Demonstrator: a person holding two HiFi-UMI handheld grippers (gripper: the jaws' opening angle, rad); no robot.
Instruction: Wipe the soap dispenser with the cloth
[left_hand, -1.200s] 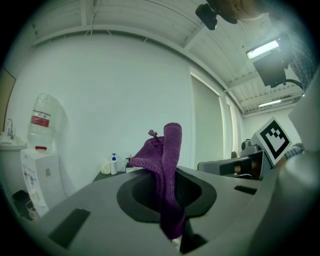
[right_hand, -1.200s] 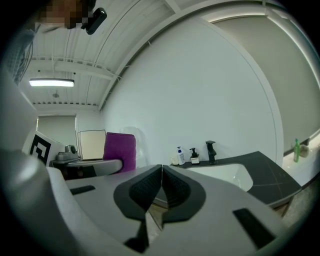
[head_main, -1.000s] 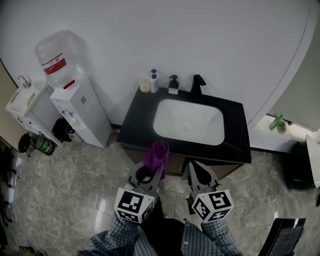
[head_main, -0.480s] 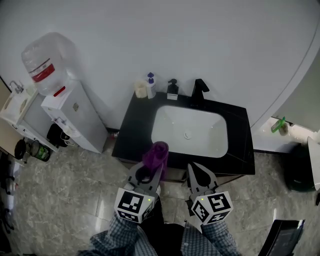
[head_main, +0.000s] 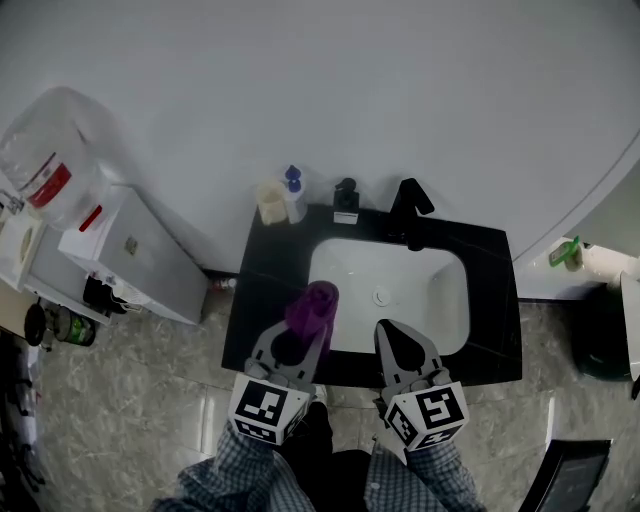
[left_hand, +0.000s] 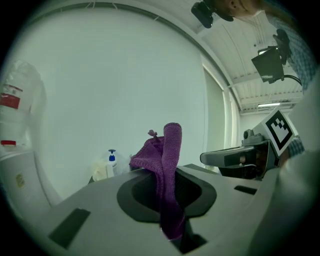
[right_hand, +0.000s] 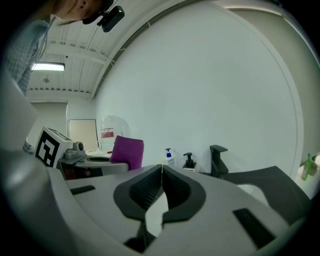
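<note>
Desk (head_main: 262, 290), black: bare strip left of the basin (head_main: 345, 265), open from the near edge to the back row. Basin: wide sunken bowl, open above. Back row, left to right: cream container (head_main: 268, 203) just beside blue-capped bottle (head_main: 292, 196); a gap; soap dispenser (head_main: 346, 196); a gap; faucet (head_main: 410, 212), tallest, at the basin's rear rim. Wall (head_main: 400, 90) rises right behind the row. Water cooler (head_main: 120, 255) stands left, apart from the desk, floor (head_main: 130, 400) between.

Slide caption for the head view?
Left gripper holds a purple knitted cloth; right gripper shut, empty; black pump soap dispenser behind white basin.
</note>
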